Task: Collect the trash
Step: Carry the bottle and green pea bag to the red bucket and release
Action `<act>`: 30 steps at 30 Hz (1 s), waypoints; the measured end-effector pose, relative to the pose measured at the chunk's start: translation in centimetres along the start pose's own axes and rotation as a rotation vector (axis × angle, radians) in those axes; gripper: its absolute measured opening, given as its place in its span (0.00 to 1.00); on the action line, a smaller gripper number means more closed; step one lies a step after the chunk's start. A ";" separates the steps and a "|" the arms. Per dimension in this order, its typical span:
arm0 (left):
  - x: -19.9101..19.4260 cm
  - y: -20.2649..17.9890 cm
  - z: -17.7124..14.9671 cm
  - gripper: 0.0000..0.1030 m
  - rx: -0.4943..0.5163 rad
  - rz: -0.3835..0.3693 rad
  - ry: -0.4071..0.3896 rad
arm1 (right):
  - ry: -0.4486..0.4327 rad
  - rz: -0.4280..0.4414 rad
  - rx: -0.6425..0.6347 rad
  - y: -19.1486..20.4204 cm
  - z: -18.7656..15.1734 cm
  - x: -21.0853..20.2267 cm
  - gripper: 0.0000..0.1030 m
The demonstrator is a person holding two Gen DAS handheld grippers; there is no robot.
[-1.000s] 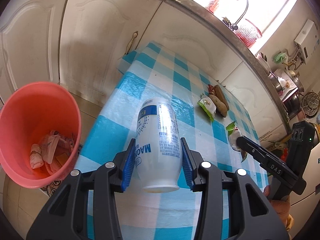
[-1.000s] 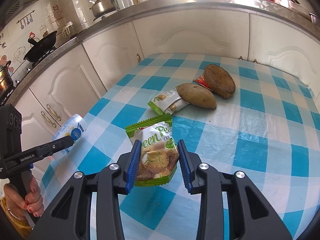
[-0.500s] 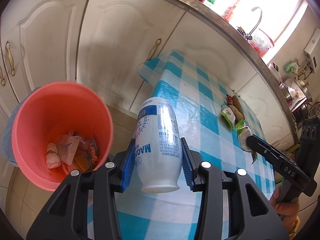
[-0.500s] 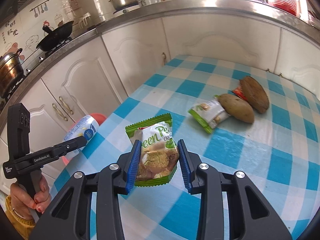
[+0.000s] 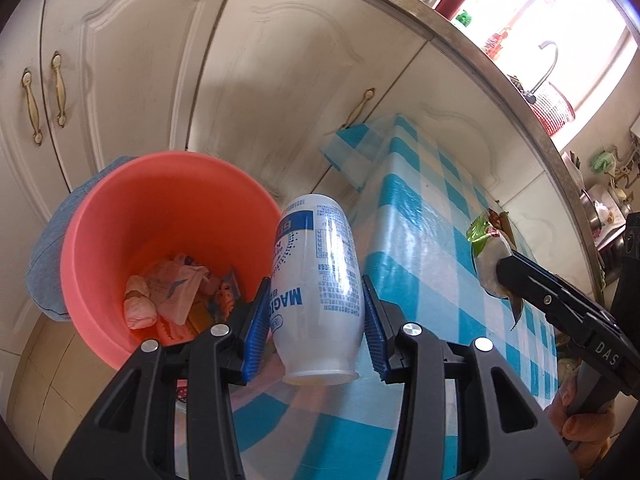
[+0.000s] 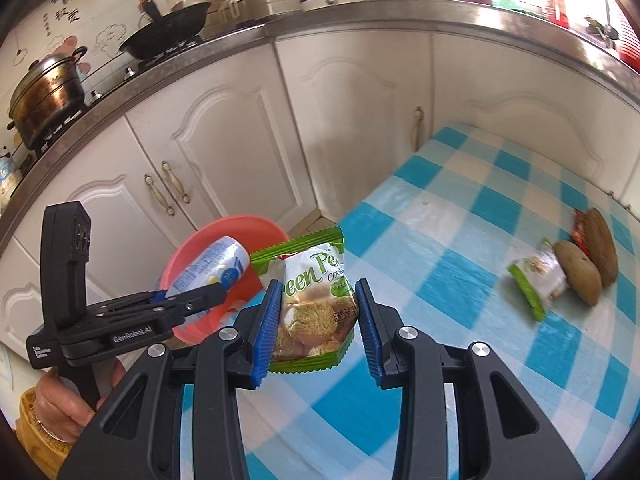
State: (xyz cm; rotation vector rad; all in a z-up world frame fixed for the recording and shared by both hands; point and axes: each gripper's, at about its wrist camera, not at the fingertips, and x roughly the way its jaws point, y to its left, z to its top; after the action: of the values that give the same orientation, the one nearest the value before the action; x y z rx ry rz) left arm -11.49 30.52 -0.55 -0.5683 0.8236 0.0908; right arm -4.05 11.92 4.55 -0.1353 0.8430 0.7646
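Bottle (image 5: 318, 288) gripped in left jaws, snack packet (image 6: 316, 304) in right, neither dropped in bin (image 5: 120, 216) lower left; another packet (image 6: 538, 280) left on table (image 6: 460, 240).

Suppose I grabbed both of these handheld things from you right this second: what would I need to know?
Left gripper: fingers shut on the white bottle, held at the edge of the pink bucket, not yet dropped.
Right gripper: shut on the green snack packet, in the air over the checked table near the bucket.
Done: some wrappers already lie in the bucket.
Left: drop both items in, then fetch the other green packet and the red wrapper by the two potatoes.
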 end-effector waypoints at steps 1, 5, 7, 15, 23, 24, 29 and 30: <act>0.0 0.3 0.0 0.43 -0.006 0.005 0.000 | 0.003 0.004 -0.010 0.5 0.2 0.3 0.38; -0.1 1.9 0.1 0.43 -0.033 0.022 -0.001 | 0.018 0.026 -0.048 2.6 1.1 1.7 0.38; -0.1 2.6 0.2 0.43 -0.045 0.033 -0.001 | 0.027 0.040 -0.063 3.6 1.6 2.4 0.38; -0.2 5.7 0.1 0.43 -0.096 0.072 -0.001 | 0.071 0.088 -0.105 6.5 2.6 5.5 0.38; 0.4 7.6 0.1 0.43 -0.125 0.095 0.015 | 0.106 0.109 -0.133 8.2 2.8 7.7 0.38; 0.6 7.8 0.0 0.43 -0.128 0.098 0.020 | 0.111 0.109 -0.133 8.3 2.9 7.9 0.38; 1.3 8.5 -0.3 0.43 -0.141 0.101 0.036 | 0.135 0.112 -0.140 8.8 2.7 9.2 0.38; 1.4 8.6 -0.3 0.43 -0.141 0.102 0.039 | 0.142 0.112 -0.141 8.9 2.6 9.5 0.38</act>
State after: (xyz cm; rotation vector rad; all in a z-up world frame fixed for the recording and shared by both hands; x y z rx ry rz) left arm -13.25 37.48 -5.53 -0.6620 0.8890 0.2331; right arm -4.27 24.75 1.13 -0.2726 0.9370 0.9281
